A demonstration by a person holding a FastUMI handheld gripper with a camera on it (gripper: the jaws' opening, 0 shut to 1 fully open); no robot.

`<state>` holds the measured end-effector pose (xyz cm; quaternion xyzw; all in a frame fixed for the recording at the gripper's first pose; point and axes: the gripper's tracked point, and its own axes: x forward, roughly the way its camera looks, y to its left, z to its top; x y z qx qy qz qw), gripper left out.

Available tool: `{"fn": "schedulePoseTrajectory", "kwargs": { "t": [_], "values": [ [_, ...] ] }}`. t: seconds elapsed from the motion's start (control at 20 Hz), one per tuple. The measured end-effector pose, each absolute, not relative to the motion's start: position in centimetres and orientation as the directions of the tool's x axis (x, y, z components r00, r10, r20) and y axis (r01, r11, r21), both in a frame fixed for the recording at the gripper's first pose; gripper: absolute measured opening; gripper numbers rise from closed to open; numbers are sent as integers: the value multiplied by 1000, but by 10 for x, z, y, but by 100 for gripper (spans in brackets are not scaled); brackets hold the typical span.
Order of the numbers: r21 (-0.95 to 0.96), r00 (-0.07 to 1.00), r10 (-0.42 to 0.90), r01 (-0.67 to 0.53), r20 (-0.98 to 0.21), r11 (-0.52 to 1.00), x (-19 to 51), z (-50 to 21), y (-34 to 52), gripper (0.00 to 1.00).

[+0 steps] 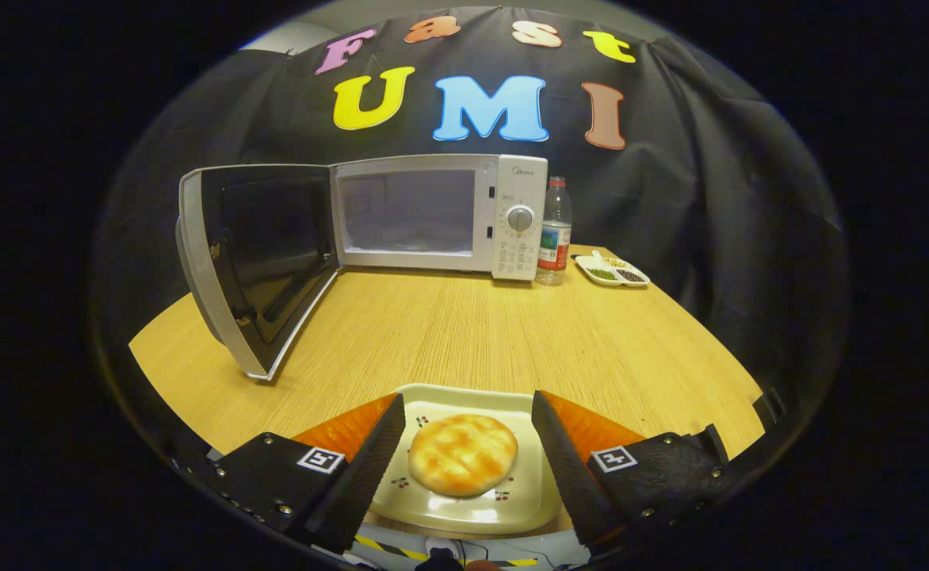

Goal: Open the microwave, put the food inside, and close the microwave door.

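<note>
wood table (464,333), gripper (464,444) fingers wide astride plate (464,507).

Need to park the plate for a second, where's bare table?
Widest free stretch: table between plate and microwave. Crowded by the open door, and beside the controls where bottle and divided dish sit. Tool open, fingers flanking the plate.

The gripper (464,456) fingers hide both side edges of the plate (464,507); grip cannot be told.
</note>
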<state>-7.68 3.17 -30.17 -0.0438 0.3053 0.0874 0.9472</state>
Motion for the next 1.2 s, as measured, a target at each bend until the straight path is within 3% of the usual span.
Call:
{"fn": "schedulePoseTrajectory", "kwargs": {
  "t": [0.5, 0.7, 1.2],
  "values": [
    [9, 698, 133, -178, -704, 984, -95, -341, 32, 98],
    [37, 679, 159, -190, -716, 981, -92, -342, 37, 85],
    [144, 775, 257, -213, -577, 966, -6, -272, 77, 84]
  ]
}}
